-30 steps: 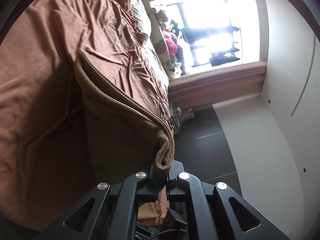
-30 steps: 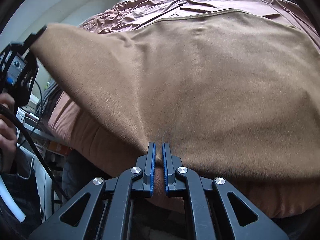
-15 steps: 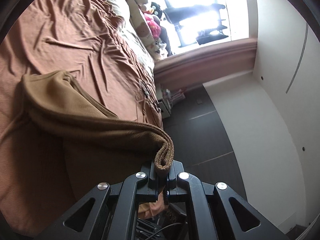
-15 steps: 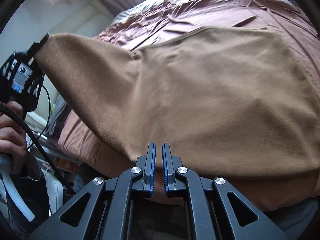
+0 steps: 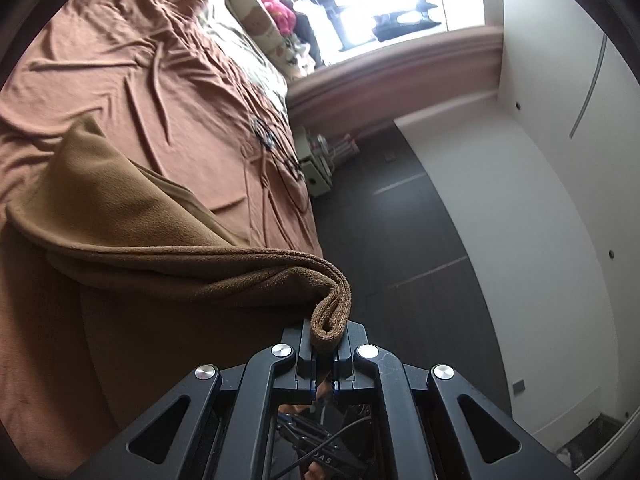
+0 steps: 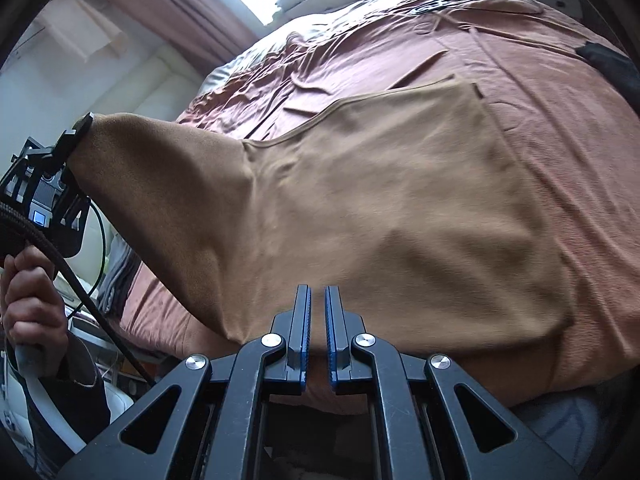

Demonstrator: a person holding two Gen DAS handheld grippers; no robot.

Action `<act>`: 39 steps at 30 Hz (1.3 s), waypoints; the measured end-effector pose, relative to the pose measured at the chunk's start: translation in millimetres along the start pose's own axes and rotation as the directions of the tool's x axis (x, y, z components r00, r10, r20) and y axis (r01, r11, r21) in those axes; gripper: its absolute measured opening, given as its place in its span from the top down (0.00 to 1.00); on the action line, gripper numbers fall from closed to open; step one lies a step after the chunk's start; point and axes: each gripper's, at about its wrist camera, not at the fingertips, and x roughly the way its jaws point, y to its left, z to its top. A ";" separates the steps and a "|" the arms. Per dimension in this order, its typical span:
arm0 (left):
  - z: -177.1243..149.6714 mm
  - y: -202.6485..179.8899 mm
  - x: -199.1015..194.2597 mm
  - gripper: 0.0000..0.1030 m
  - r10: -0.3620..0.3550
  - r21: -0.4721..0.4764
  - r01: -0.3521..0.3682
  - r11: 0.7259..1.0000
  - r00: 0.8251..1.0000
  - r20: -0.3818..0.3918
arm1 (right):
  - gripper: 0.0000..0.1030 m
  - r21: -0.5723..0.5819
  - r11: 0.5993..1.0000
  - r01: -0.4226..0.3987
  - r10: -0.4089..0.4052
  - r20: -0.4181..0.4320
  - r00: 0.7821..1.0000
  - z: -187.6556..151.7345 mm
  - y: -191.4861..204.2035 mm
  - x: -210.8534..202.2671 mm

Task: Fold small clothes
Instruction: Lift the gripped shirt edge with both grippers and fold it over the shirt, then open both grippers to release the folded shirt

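Note:
A brown fleece garment (image 6: 360,200) lies spread on the rust-coloured bedsheet (image 6: 560,80), its near edge lifted off the bed. My left gripper (image 5: 325,336) is shut on a folded, several-layer corner of the garment (image 5: 160,264). In the right wrist view the left gripper (image 6: 76,136) holds that corner up at the far left, with a hand (image 6: 28,300) on its handle. My right gripper (image 6: 317,292) is shut on the garment's near edge, with cloth showing in the narrow slit between the blue pads. The cloth hangs taut between the two grips.
The wrinkled bedsheet (image 5: 120,60) stretches away to pillows and plush toys (image 5: 276,8) by a bright window. A black cable tangle (image 5: 276,148) lies near the bed's edge. Dark floor (image 5: 400,220), white boxes (image 5: 316,164) and a white wall flank the bed. A dark item (image 6: 608,64) lies far right.
Both grippers have drawn back and risen with the garment. Its far edge has slid toward me, baring more sheet beyond it. Both grips stay the same.

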 end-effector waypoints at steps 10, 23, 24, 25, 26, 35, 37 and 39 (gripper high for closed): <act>-25.5 -8.3 62.9 0.96 0.018 0.025 -0.015 1.000 0.992 -0.127 | 0.96 0.060 0.998 0.034 -0.035 0.017 0.999 -9.9 -33.7 -41.9; -66.7 -5.9 135.7 0.96 0.062 0.031 -0.055 0.998 0.962 -0.267 | 0.96 0.108 0.992 0.057 -0.059 0.014 0.998 -21.1 -58.0 -75.7; -68.8 -4.4 140.3 0.96 0.067 0.029 -0.061 0.998 0.959 -0.275 | 0.96 0.113 0.992 0.058 -0.060 0.013 0.998 -22.1 -59.7 -78.4; -72.0 -2.4 146.3 0.96 0.072 0.027 -0.067 0.997 0.956 -0.285 | 0.96 0.114 0.992 0.058 -0.060 0.013 0.998 -23.6 -61.1 -80.1; -74.6 -1.6 150.5 0.96 0.075 0.024 -0.071 0.997 0.954 -0.291 | 0.96 0.115 0.992 0.059 -0.060 0.012 0.998 -24.5 -61.8 -81.6; -94.8 14.2 192.5 0.81 0.119 0.013 -0.124 0.992 0.916 -0.382 | 0.95 0.113 0.992 0.054 -0.054 -0.005 0.999 -27.8 -67.2 -85.6; -99.9 20.8 198.3 0.63 0.111 -0.008 -0.125 0.992 0.904 -0.414 | 0.94 0.108 0.993 0.052 -0.050 -0.015 0.999 -27.5 -67.1 -83.2; -102.7 24.4 198.5 0.37 0.118 -0.011 -0.135 0.991 0.901 -0.417 | 0.75 0.100 0.994 0.048 -0.046 -0.021 0.999 -27.4 -67.1 -81.7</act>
